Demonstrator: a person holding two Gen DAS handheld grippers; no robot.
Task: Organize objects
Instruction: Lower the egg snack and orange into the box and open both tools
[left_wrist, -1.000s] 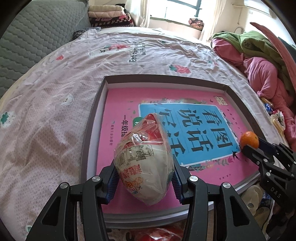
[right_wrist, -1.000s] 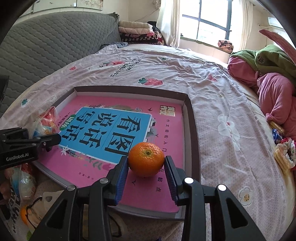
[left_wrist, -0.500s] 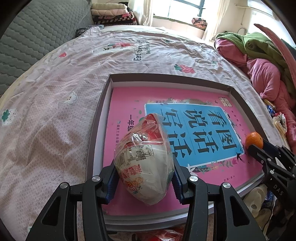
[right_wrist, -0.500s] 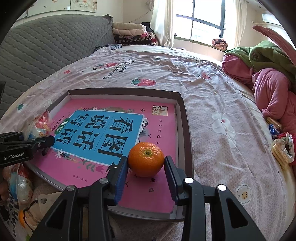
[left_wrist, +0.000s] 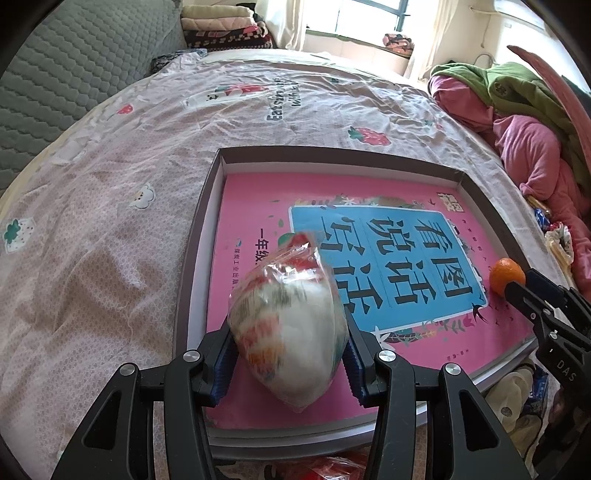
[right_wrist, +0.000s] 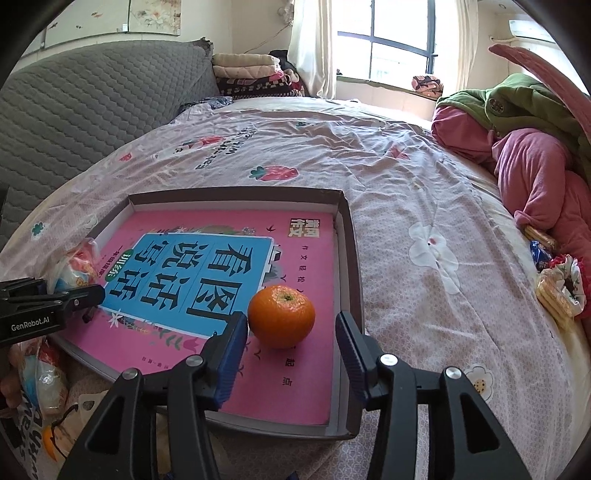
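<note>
A shallow brown box (left_wrist: 207, 206) lies on the bed with a pink and blue book (left_wrist: 391, 254) in it. My left gripper (left_wrist: 290, 350) is shut on a wrapped snack packet (left_wrist: 288, 325) and holds it over the box's near left corner. My right gripper (right_wrist: 291, 332) is open, its jaws wide on either side of an orange (right_wrist: 281, 311) that rests on the book (right_wrist: 207, 266) near the box's right wall (right_wrist: 351, 280). The orange (left_wrist: 506, 276) and the right gripper also show at the right of the left wrist view. The packet (right_wrist: 75, 266) shows at the left of the right wrist view.
The bed has a pink flowered sheet (right_wrist: 424, 206). Pink and green clothes (right_wrist: 532, 162) are piled at the right, with snack packets (right_wrist: 554, 288) below them. A bag with more snacks (right_wrist: 40, 384) sits at the near left. A grey quilted headboard (right_wrist: 92, 110) is behind.
My right gripper has opened and let go of the orange, which now rests on the book. The left gripper has moved forward with the packet, which now looks blurred.
</note>
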